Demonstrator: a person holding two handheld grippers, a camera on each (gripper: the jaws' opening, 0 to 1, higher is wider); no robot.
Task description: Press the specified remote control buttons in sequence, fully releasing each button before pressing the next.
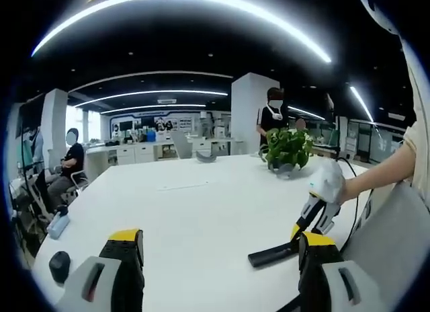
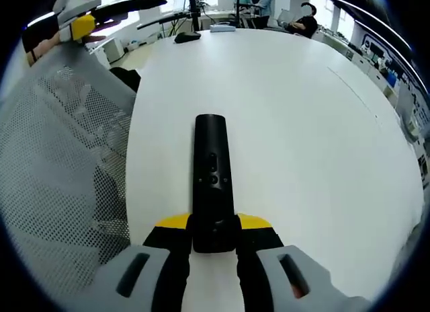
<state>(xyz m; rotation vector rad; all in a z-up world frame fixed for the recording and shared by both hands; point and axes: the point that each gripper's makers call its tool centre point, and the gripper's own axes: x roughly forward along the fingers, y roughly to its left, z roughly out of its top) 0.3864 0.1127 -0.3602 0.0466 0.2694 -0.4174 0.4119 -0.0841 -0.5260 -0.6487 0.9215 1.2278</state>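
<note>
Down at 6 o'clock in the right gripper view, the right gripper (image 2: 213, 235) has its jaws clamped on the near end of the remote control (image 2: 212, 181), yellow tips pinching it from both sides. The remote points toward 12 o'clock over the white tabletop (image 2: 302, 137), button face up, so my guess is it's being held steady like that so the other tool can poke the buttons. Nothing is on a button right now though.

Over in the left gripper view, the left gripper (image 1: 218, 248) has its jaws wide apart with nothing between them, just floating above the tabletop (image 1: 195, 211). At 4 o'clock you can see the remote (image 1: 272, 255) sticking out from the right gripper (image 1: 316, 214), held by a person's hand (image 1: 329, 181). The left tool sits well apart from it, so I'd say the pressing hasn't started or it's between presses.

Containers: only one I can spot is a pot (image 1: 283, 169) with a leafy plant (image 1: 287, 147) in it, at 1 o'clock on the far side of the tabletop. A mesh chair back (image 2: 60, 157) sits at 9 o'clock in the right gripper view.
</note>
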